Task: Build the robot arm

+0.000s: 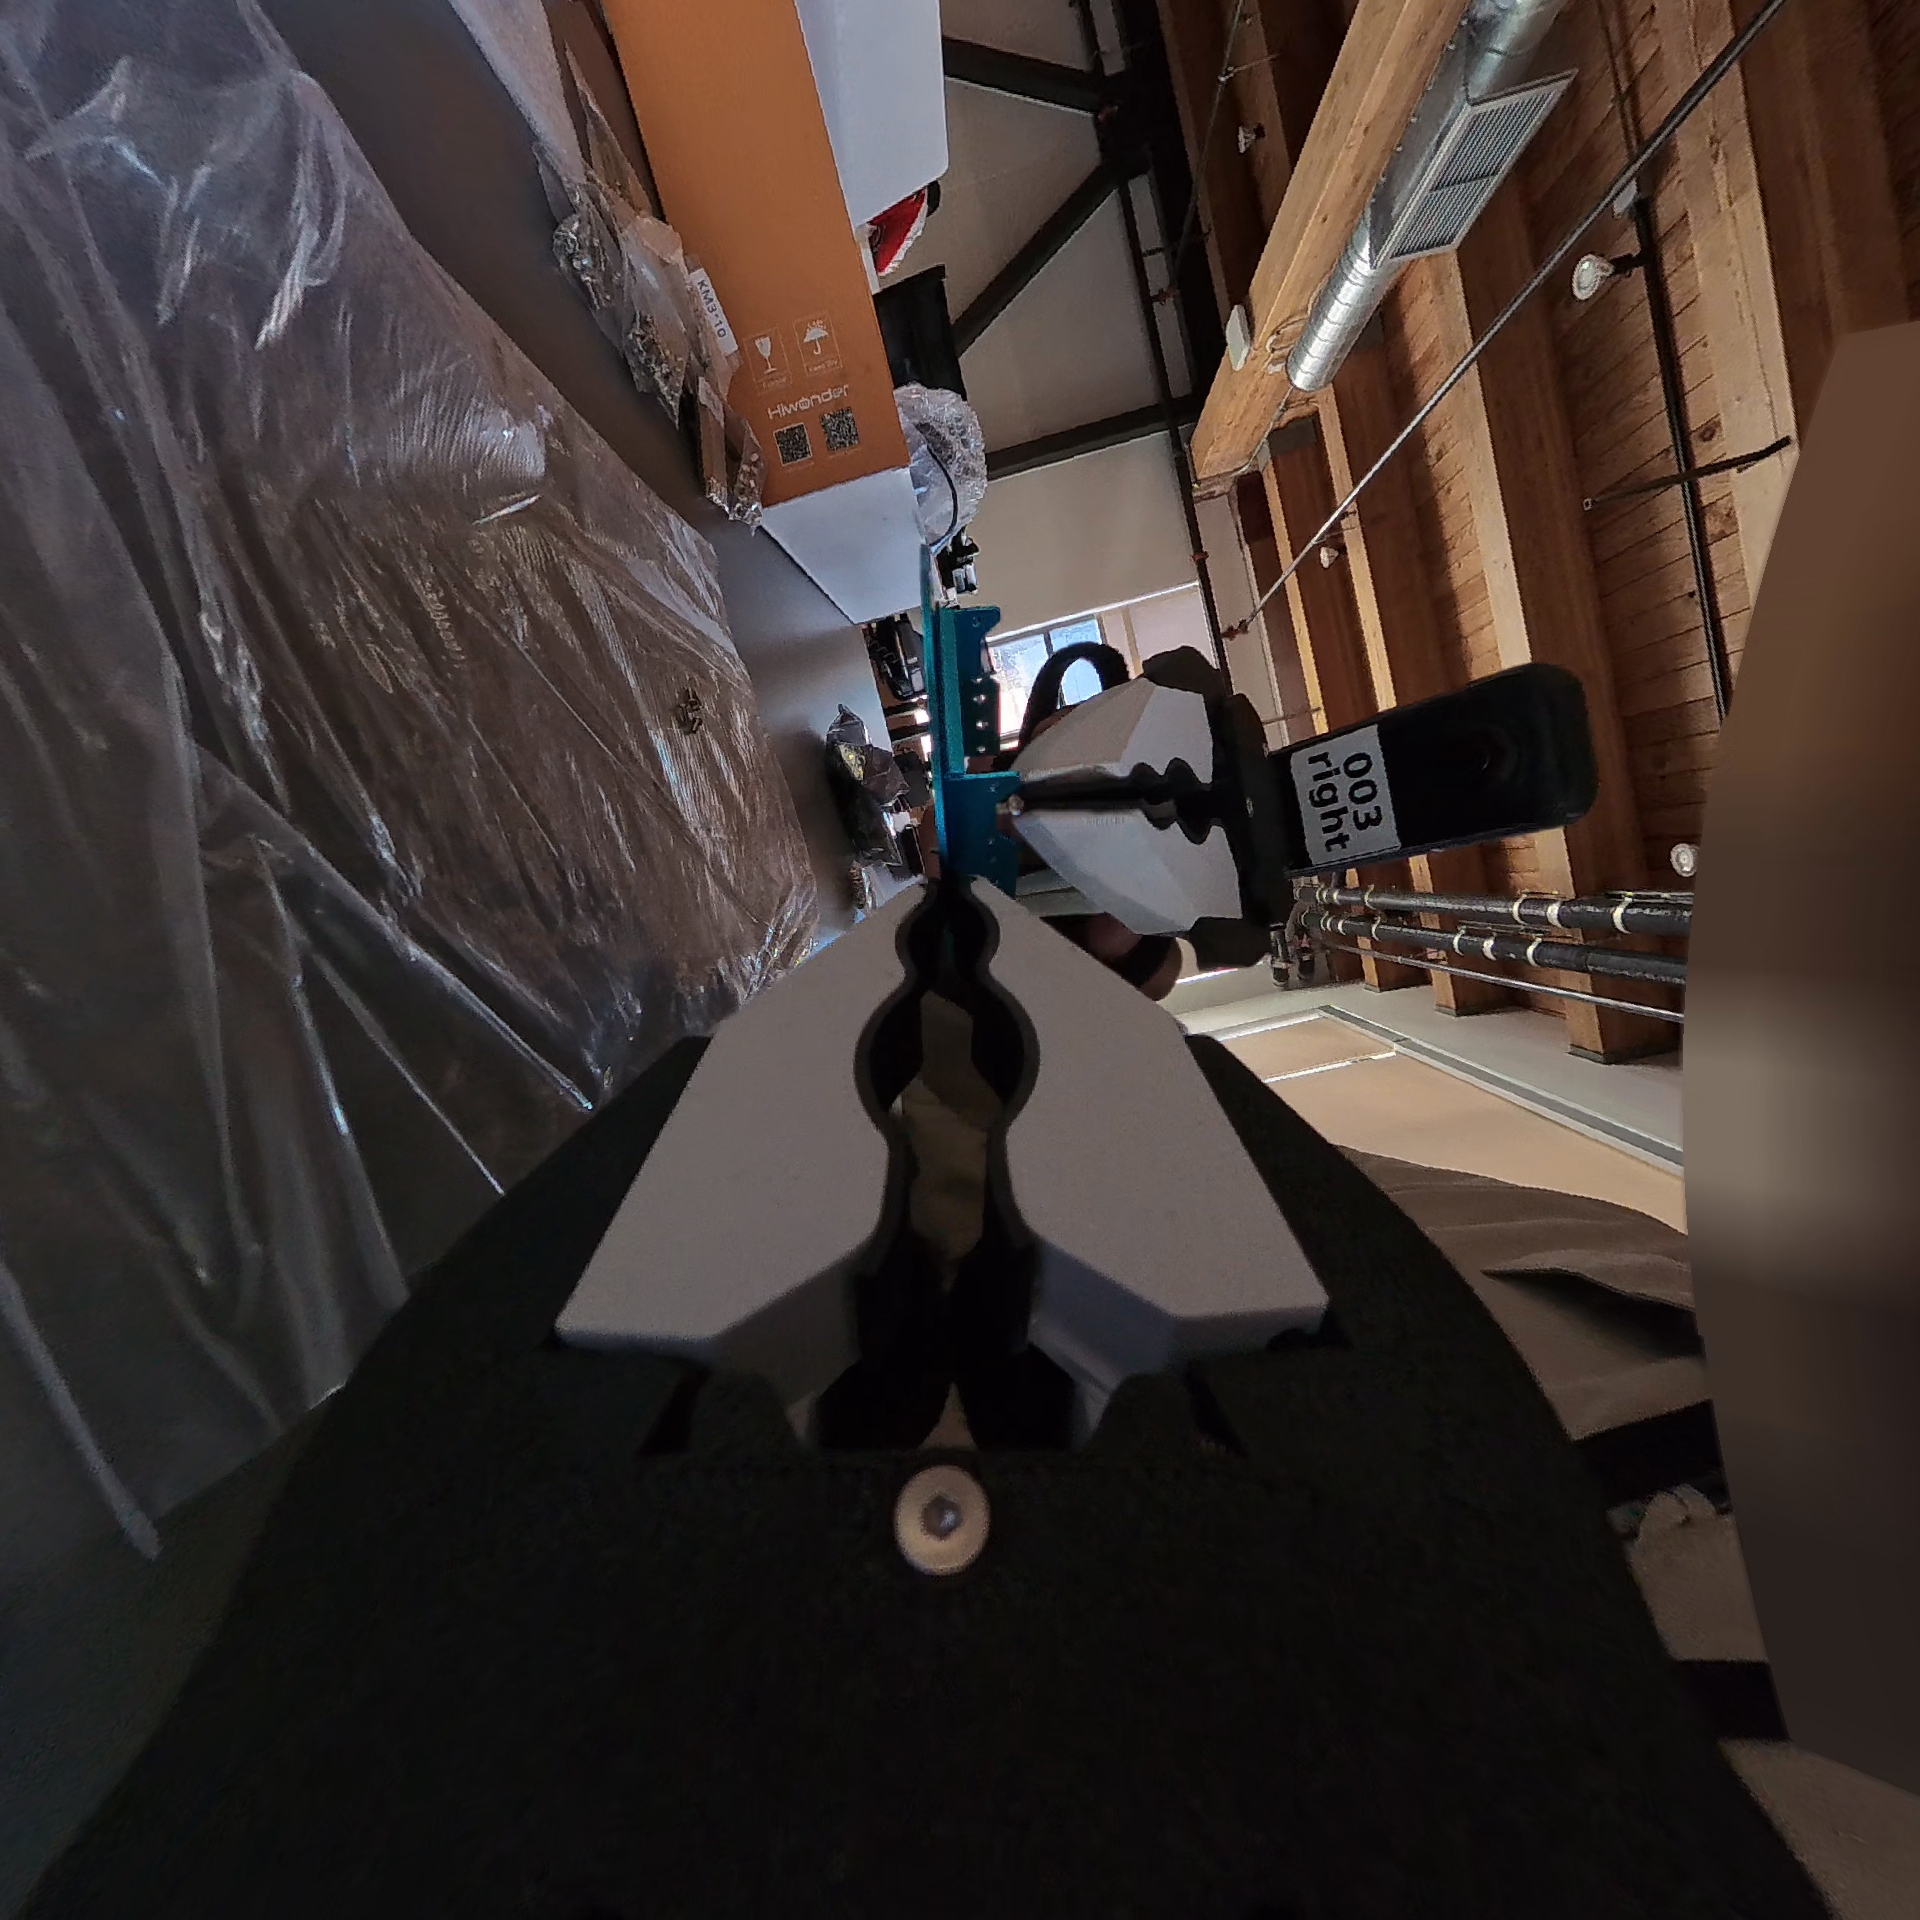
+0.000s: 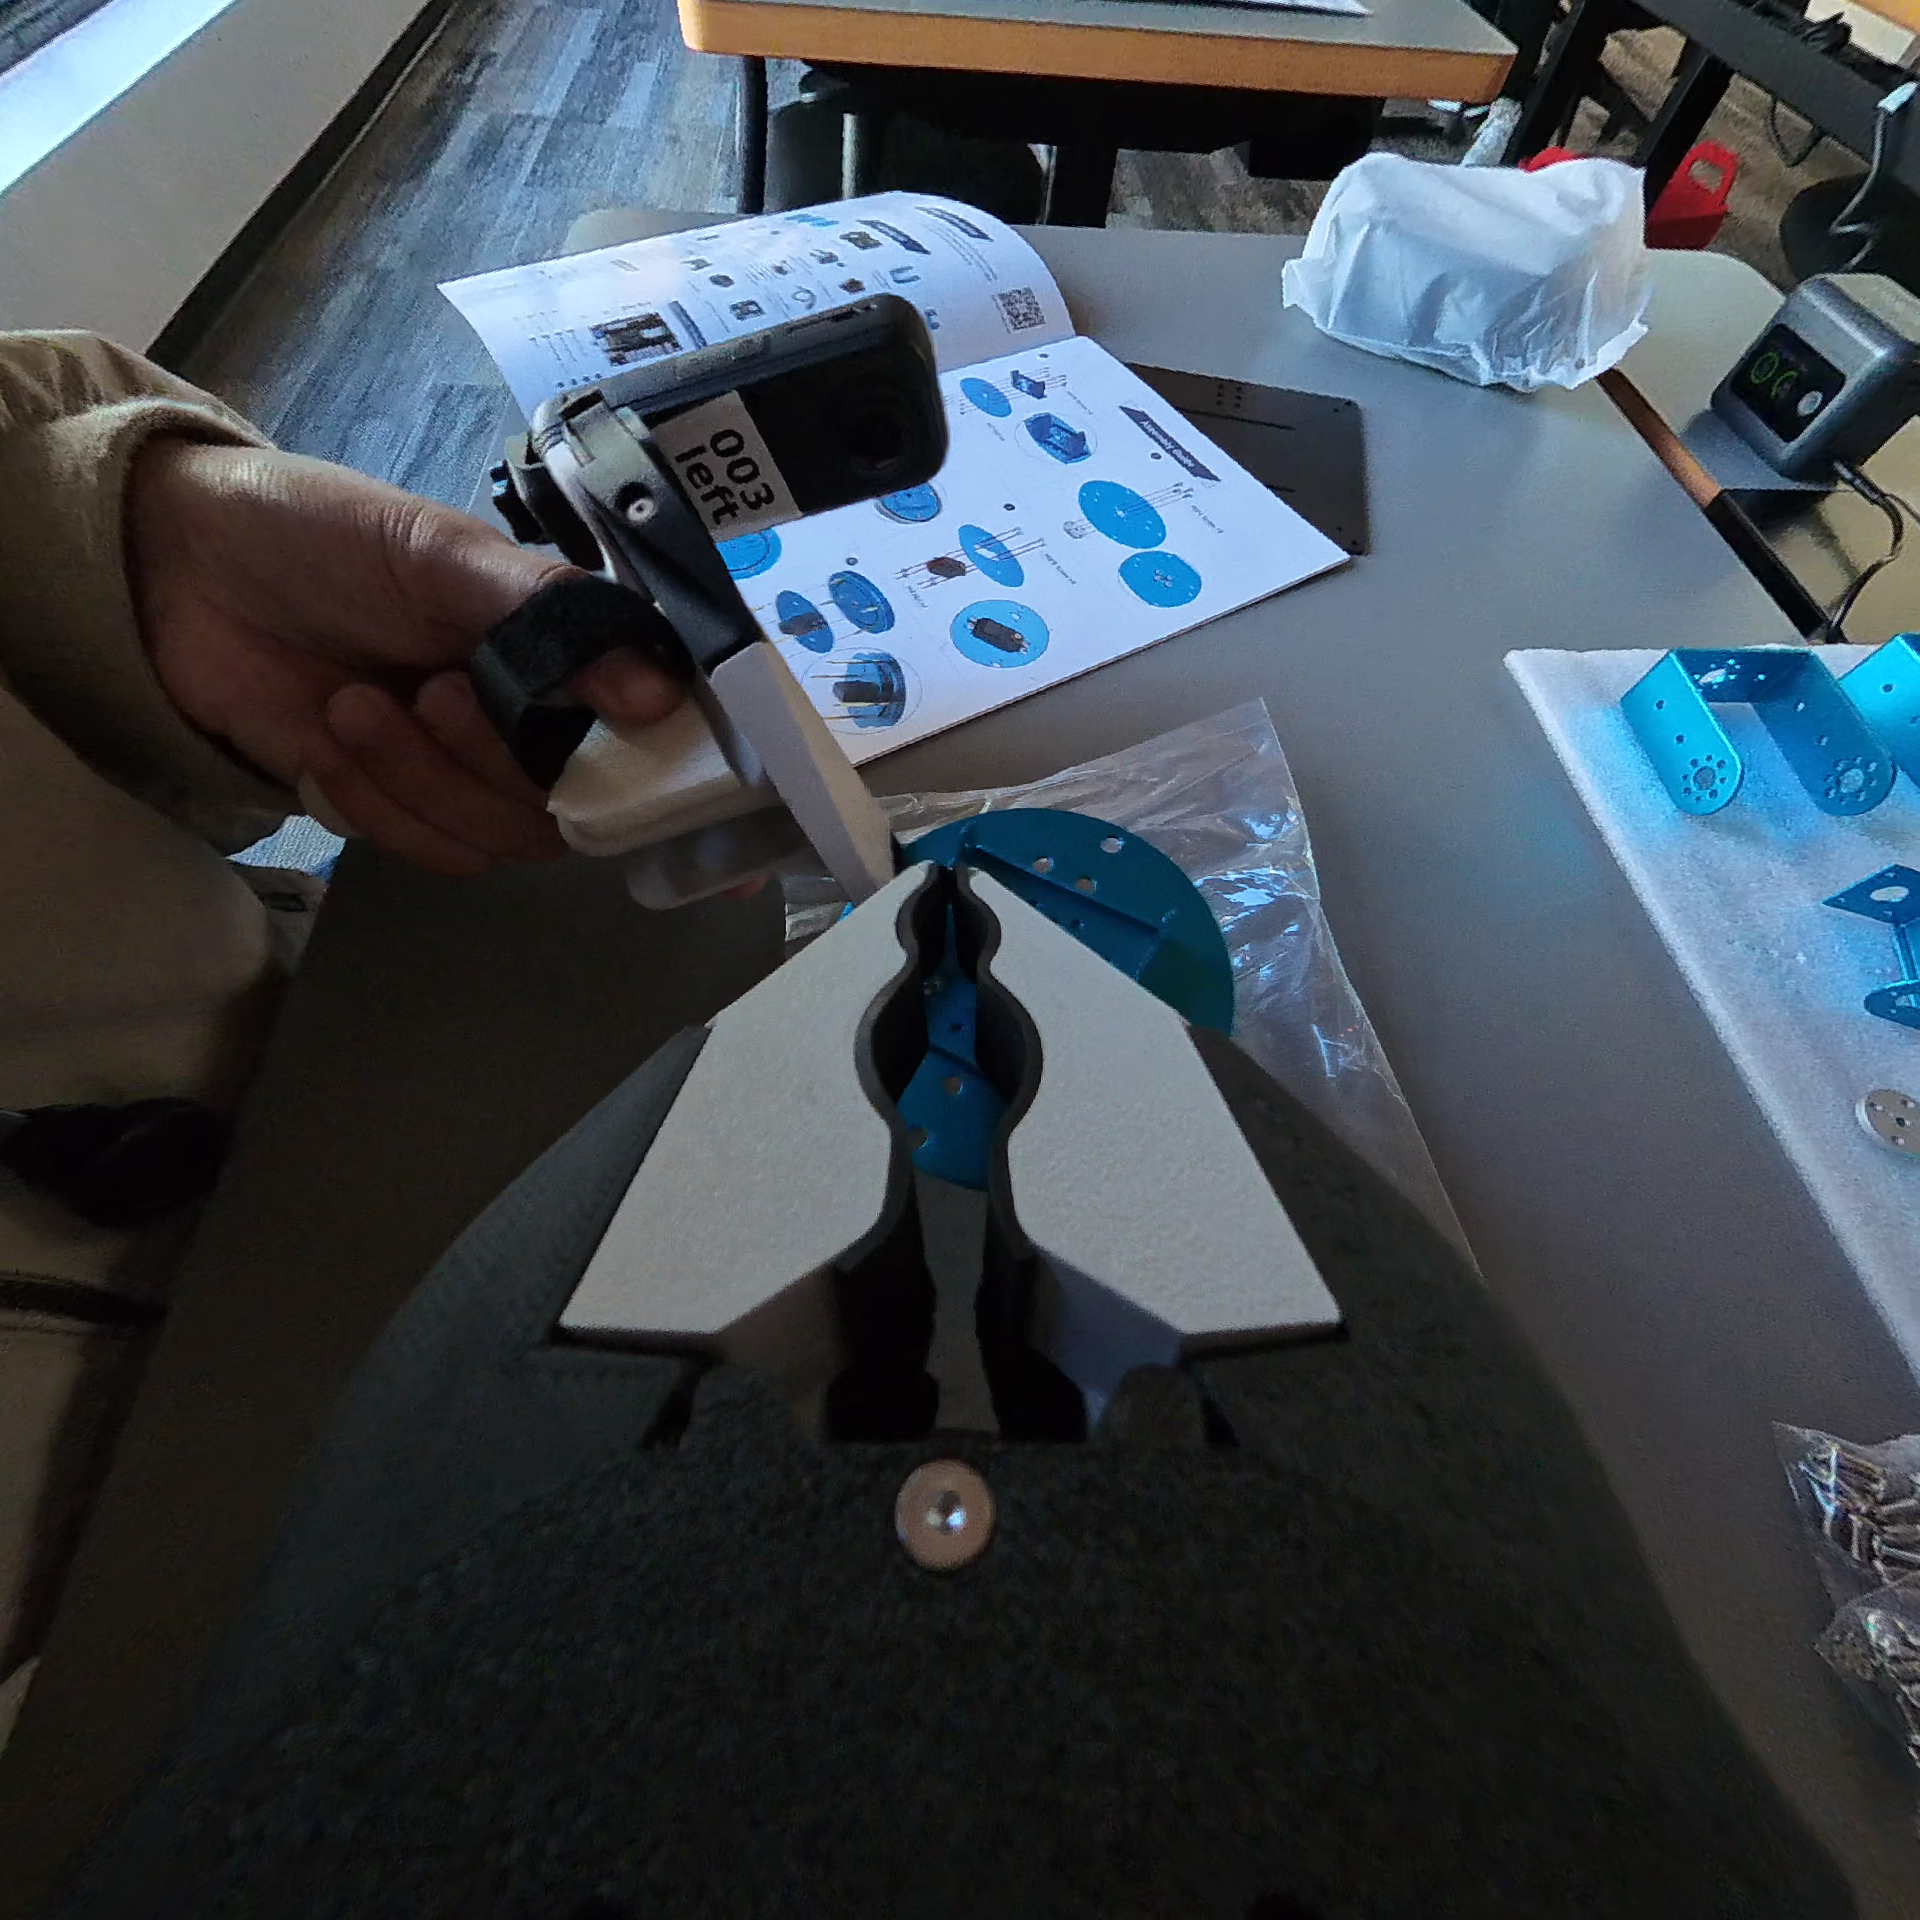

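Observation:
A blue metal disc point(image 2: 1164, 935) with a blue perforated bracket point(image 2: 1081, 883) fixed on it is held above the grey table point(image 2: 1507, 582). My left gripper point(image 1: 943, 899) is shut on the disc's edge; it also shows in the right wrist view point(image 2: 878, 862), held by a hand point(image 2: 312, 644). In the left wrist view the disc shows edge-on point(image 1: 928, 665) with the bracket point(image 1: 977, 707) standing off it. My right gripper point(image 2: 945, 883) is shut on a small screw whose silver tip point(image 1: 1008, 802) touches the bracket; this gripper also shows in the left wrist view point(image 1: 1023, 802).
An open instruction booklet point(image 2: 1039, 499) lies behind the disc, over a black plate point(image 2: 1278, 457). A clear plastic bag point(image 2: 1268, 831) lies beneath the disc. A white foam tray point(image 2: 1683, 956) holds blue U-brackets point(image 2: 1756, 727). Screw bags point(image 2: 1860, 1538) lie right; an orange box point(image 1: 748, 208) stands farther off. Left and right tips are no more than a few centimetres apart. About 35 cm separates my right fingertips from the black plate point(image 2: 1278, 457).

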{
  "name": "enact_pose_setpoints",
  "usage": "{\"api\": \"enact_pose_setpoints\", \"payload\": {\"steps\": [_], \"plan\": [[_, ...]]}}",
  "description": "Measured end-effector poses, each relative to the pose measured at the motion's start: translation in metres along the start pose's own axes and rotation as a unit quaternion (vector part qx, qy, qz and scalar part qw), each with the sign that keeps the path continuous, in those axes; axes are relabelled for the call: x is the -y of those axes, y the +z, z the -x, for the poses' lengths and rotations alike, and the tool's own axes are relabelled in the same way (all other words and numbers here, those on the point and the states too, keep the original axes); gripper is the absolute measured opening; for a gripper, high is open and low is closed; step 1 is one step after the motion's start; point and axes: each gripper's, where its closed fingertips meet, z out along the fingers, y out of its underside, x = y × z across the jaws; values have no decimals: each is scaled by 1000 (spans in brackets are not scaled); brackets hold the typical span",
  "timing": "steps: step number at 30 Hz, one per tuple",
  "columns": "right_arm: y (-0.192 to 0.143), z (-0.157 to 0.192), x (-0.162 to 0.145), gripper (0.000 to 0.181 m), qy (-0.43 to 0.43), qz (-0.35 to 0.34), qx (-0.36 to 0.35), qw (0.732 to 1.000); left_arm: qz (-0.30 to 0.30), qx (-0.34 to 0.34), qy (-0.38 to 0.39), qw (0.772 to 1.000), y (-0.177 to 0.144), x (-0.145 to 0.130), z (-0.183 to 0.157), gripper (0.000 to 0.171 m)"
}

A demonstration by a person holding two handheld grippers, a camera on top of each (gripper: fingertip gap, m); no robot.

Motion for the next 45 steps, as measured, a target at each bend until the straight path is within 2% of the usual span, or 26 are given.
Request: {"api": "enact_pose_setpoints", "payload": {"steps": [14, 23, 27, 32, 34, 37, 40, 42, 45], "plan": [[7, -5, -5, 1, 6, 47, -12, 999, 2, 7, 7, 1000, -1, -1, 0, 0], [-13, -11, 8, 4, 22, 16, -9, 1000, 1, 4, 4, 1000, -1, -1, 0, 0], [-22, -13, -3, 6, 0, 48, -8, 999, -1, -4, -3, 1000, -2, 0, -1, 0], [-32, 3, -7, 9, -39, 70, 27, 996, 1, -6, -5, 1000, -2, -1, -2, 0], [-31, 13, -9, 16, -68, 83, 45, 993, 5, -8, -4, 1000, -2, -3, -3, 0], [-31, 14, -3, 19, -84, 69, 44, 993, 3, -15, -19, 1000, -4, -1, -4, 0], [-30, 17, 1, 19, -62, 32, 51, 996, 9, -5, -19, 1000, -7, -2, -1, 0], [-25, 24, -8, 19, -58, 40, 64, 995, 11, -10, -28, 1000, -7, -3, -2, 0], [-17, 29, -16, 20, -95, 51, 53, 993, 14, -13, -35, 999, -6, -3, -2, 0]]}}
